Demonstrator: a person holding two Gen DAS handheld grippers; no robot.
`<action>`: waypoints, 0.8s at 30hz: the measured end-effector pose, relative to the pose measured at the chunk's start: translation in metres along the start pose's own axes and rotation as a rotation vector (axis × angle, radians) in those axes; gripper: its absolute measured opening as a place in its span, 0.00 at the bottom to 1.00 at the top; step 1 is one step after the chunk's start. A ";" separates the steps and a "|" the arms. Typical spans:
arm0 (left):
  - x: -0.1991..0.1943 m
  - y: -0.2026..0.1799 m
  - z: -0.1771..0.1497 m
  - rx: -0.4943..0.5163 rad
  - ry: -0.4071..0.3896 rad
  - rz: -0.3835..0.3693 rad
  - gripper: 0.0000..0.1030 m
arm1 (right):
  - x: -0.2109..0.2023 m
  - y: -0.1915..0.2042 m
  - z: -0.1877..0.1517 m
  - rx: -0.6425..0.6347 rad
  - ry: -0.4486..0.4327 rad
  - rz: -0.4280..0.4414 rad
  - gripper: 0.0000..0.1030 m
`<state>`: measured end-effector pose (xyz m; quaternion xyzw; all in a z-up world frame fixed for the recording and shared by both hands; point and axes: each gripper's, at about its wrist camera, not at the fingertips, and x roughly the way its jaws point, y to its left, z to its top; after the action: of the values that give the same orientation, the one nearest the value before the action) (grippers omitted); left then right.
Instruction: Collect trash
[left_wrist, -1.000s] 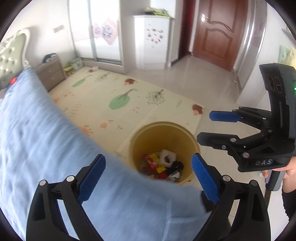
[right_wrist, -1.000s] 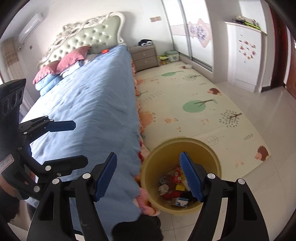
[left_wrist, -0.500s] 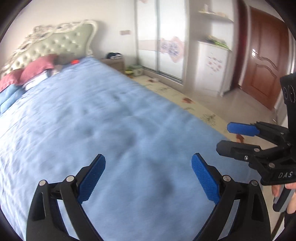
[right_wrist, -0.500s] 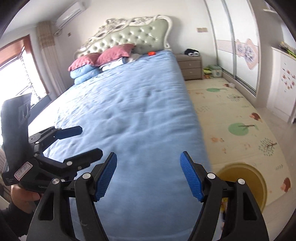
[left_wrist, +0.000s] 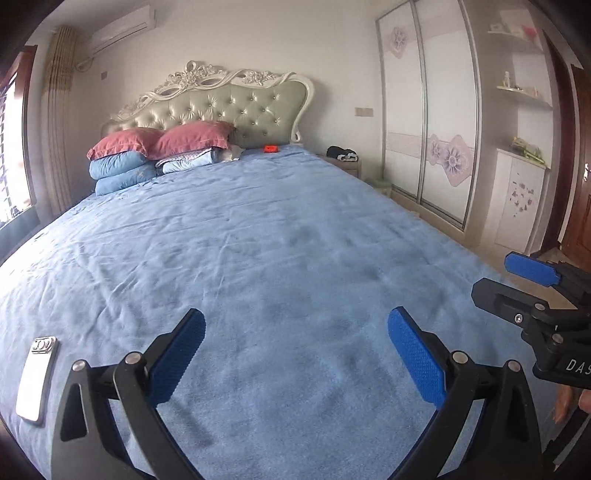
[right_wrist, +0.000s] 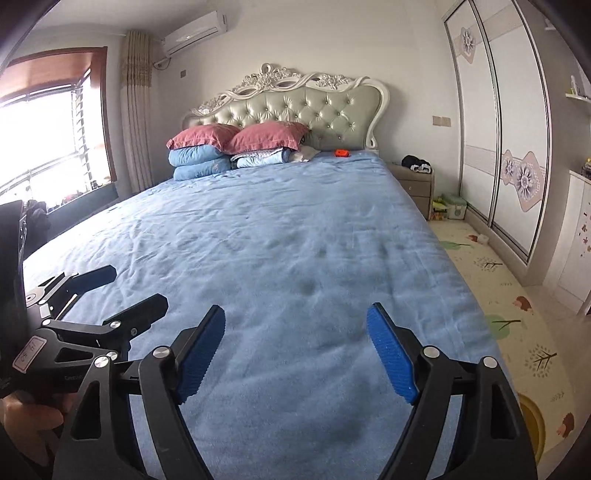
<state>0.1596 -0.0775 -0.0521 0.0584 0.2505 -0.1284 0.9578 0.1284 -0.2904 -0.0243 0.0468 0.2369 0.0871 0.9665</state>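
A: What moved? Both cameras swung off the yellow trash bin on the floor and up onto the bed; a second ago each looked down into the bin, now it's blue sheet.

B: Left wrist view first?

A: Left gripper (left_wrist: 295, 354) wide open, fingers just been opening further, nothing between them, only the blue bed (left_wrist: 258, 240) behind. White phone (left_wrist: 37, 380) lying flat on the sheet at 8 o'clock. Small orange item (left_wrist: 270, 148) on the sheet by the headboard (left_wrist: 229, 107), 12 o'clock. Red and blue pillows (left_wrist: 155, 155) at 11. Right gripper (left_wrist: 532, 291) pokes in at 3 o'clock, fingers apart, empty.

B: Right wrist view?

A: Right gripper (right_wrist: 295, 354) open, fingers just been widening, nothing held. Same orange item (right_wrist: 342, 152) at 12 by the headboard. Left gripper (right_wrist: 122, 291) at 9 o'clock, spread, empty, hand (right_wrist: 29, 417) under it at 8. Trash bin (right_wrist: 533, 424), only a yellow rim sliver on the play mat (right_wrist: 517, 314) at 4 o'clock, mostly hidden behind the right finger. Contents not visible.
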 end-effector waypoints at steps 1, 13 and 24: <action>-0.001 0.005 0.000 -0.014 -0.005 0.006 0.96 | 0.000 0.002 0.001 0.001 -0.012 0.002 0.79; -0.010 0.015 0.005 -0.095 -0.032 -0.009 0.96 | 0.002 0.010 0.005 -0.017 -0.031 0.018 0.88; -0.014 0.023 0.006 -0.154 -0.052 -0.023 0.96 | 0.002 0.000 0.004 0.024 -0.015 0.029 0.89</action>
<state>0.1568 -0.0539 -0.0383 -0.0217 0.2351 -0.1210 0.9642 0.1318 -0.2900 -0.0220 0.0624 0.2301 0.0977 0.9662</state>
